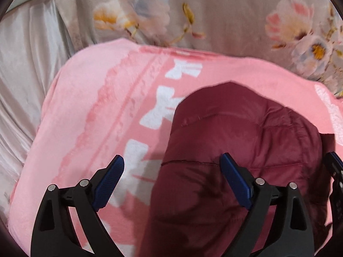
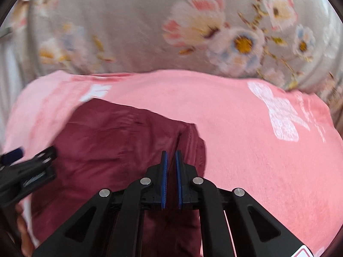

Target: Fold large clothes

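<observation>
A maroon quilted garment [image 1: 240,150] lies on a pink blanket [image 1: 90,111] printed with white bows [image 1: 184,69], and past the blanket's far edge spreads a grey floral sheet [image 1: 225,10]. In the left wrist view the left tool [image 1: 172,166] hangs over the garment's left side with its 2 blue-padded fingers [image 1: 111,182] spread wide and nothing between them; the left finger is over the blanket, the right one over the garment. The garment bulges in a puffy mound toward the far right, its stitched seams showing. At the right edge of that view part of the right tool [image 1: 334,171] shows. In the right wrist view the right tool [image 2: 171,162] has its 2 fingers drawn almost together, with only a narrow gap, and a raised fold of the garment [image 2: 120,141] runs into that gap at the tips, so it appears to pinch the cloth near the garment's right edge. The left tool [image 2: 25,167] shows blurred at the left of that view, above the garment. A plain pale sheet [image 1: 25,64] lies at far left.
</observation>
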Motion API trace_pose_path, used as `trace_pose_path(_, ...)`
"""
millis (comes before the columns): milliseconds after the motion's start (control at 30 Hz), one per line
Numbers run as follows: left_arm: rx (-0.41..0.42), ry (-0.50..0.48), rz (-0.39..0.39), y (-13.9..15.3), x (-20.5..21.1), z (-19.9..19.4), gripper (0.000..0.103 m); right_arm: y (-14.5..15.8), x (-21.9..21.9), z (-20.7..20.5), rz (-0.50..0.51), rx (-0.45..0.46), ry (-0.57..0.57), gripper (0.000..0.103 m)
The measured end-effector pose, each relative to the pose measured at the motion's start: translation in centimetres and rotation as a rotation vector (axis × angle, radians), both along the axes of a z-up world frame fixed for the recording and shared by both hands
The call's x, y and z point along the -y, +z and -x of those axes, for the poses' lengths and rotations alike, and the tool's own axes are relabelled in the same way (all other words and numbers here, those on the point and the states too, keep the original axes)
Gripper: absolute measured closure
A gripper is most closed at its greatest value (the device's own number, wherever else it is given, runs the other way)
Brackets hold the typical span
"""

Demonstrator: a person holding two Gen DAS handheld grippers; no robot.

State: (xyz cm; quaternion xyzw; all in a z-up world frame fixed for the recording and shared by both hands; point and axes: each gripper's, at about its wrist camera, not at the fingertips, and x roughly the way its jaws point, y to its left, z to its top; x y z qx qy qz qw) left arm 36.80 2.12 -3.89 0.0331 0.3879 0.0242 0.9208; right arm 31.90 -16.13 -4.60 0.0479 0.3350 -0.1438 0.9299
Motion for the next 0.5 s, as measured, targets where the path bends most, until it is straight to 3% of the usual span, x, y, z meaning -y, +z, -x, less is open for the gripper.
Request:
trace_pose_path(167,-0.003,0.015,0.026,-1.9,0.0,-1.0,0.007,-3.9,2.2,-1.4,-0.09,-0.05,-0.019,0.099)
trace_pose_path(500,0.035,0.014,0.024,-3.5,0.8,-1.5,0.005,-5.4,1.9,-1.7,-0.077,-0.043,0.022,0.099)
